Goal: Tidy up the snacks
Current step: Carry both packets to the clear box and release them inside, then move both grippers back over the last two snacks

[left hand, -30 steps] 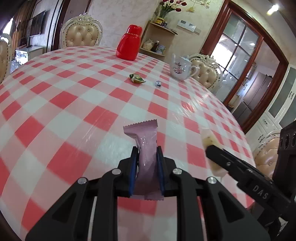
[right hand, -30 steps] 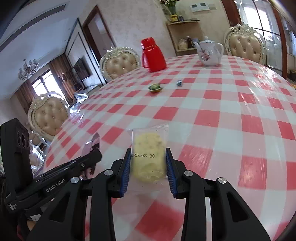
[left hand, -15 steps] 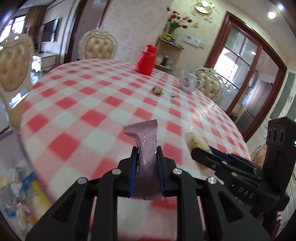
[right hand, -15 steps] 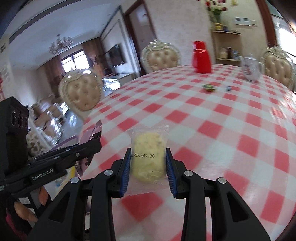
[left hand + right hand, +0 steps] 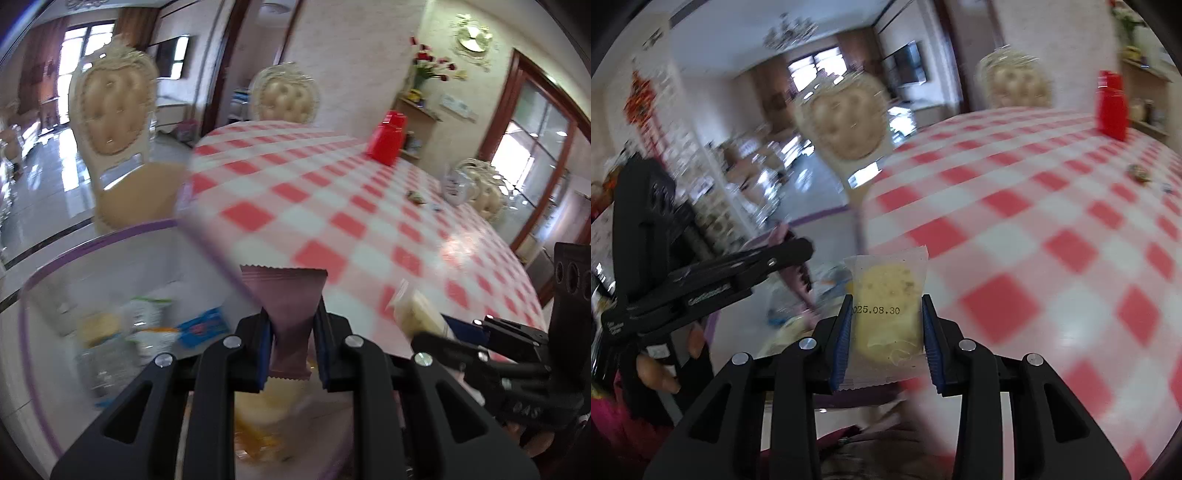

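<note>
Mauve foil: one slim wrapper (image 5: 286, 314) stands clamped between the blue pads of my left gripper (image 5: 291, 347), long axis running straight away from the camera, serrated end far, tail end near. Clear film: one packet (image 5: 886, 306) holding a pale yellow biscuit sits squeezed in my right gripper (image 5: 886, 339), long axis likewise pointing away along the fingers, printed date facing the camera. Both grippers are closed on their loads, neither load touching any surface.

Count: two snacks in hand. Below and left of my left gripper lies a clear bin (image 5: 27, 295) with a purple rim, holding several blurred packets, number not readable. On the table (image 5: 332, 192), far right: one red jug (image 5: 386, 142), one white teapot (image 5: 456, 184), one small green wrapped sweet (image 5: 415, 197), and one tiny dark item beside it, too small to identify.

Surface: round table under a glossy red-and-white check cloth. Both grippers sit at its near left edge, over the bin. Two cream tufted chairs (image 5: 114, 110) stand at the far side; a third shows partly behind the teapot. Floor is pale polished tile. Heavy motion blur throughout.
</note>
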Demonstrator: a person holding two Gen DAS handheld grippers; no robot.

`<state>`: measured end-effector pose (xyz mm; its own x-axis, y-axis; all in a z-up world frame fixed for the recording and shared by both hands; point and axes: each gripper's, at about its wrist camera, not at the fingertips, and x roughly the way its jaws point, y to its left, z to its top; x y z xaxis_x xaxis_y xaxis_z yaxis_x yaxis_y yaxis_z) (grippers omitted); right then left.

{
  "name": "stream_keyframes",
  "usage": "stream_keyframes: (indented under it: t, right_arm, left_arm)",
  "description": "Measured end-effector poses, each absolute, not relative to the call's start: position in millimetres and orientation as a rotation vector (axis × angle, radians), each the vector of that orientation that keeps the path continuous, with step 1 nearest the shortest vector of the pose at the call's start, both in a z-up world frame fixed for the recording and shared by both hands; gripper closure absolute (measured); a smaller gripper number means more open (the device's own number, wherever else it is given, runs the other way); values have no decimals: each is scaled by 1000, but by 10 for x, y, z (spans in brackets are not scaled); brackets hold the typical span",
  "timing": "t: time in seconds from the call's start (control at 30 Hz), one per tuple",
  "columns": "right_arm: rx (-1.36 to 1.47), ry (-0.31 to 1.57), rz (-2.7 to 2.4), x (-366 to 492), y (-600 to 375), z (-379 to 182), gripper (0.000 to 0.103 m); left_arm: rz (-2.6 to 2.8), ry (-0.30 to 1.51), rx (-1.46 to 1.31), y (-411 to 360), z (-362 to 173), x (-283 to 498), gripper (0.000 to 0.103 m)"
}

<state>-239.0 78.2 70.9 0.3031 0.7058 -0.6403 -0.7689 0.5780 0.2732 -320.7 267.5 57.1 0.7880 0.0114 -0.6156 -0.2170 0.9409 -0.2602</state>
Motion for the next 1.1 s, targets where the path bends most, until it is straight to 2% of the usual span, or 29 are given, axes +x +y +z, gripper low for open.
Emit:
stream_keyframes:
  t: [0.23,0.3,0.33,0.37,0.4,0.43,0.47,0.57,0.7,0.77,0.87,1.1]
  right_arm:
    - [-218,809,1098,-2705,1410,644,68]
    - [-241,804,1129,-2784,1545,650,67]
    - [-244,802,1158,-2824,1588,655,65]
    - [-240,804,1186,-2857,1616,663,64]
    - [-234,805,1212,-2884,1644,670,55]
    - [-227,801,1230,-2905,1646,687,48]
    - [-217,784,1238,-2915,1621,714,39]
    - [-184,750,1211,-2837,1451,793,39]
    - [-107,730,1111,-2502,1015,845,39]
    - [-58,705,1022,-2318,716,864,39]
    - [7,670,853,-2018,231,844,29]
    - [196,701,604,-1499,-991,637,24]
  left_arm:
    - [281,631,-347,3144,575,-3347,83]
    - [329,618,-349,3251,591,-3401,79]
    - [356,611,-355,3296,606,-3427,63]
    - [385,601,-359,3327,630,-3454,34]
    - [428,579,-363,3363,662,-3500,20]
    - [462,555,-366,3378,692,-3534,12]
    - [505,524,-364,3388,735,-3585,11]
    - [537,490,-339,3340,833,-3620,5]
    - [481,498,-305,3076,935,-3465,3]
    - [398,530,-270,2808,1001,-3268,2]
    - [232,601,-270,2391,1057,-2882,2]
    - [51,760,-212,1311,942,-1660,2]
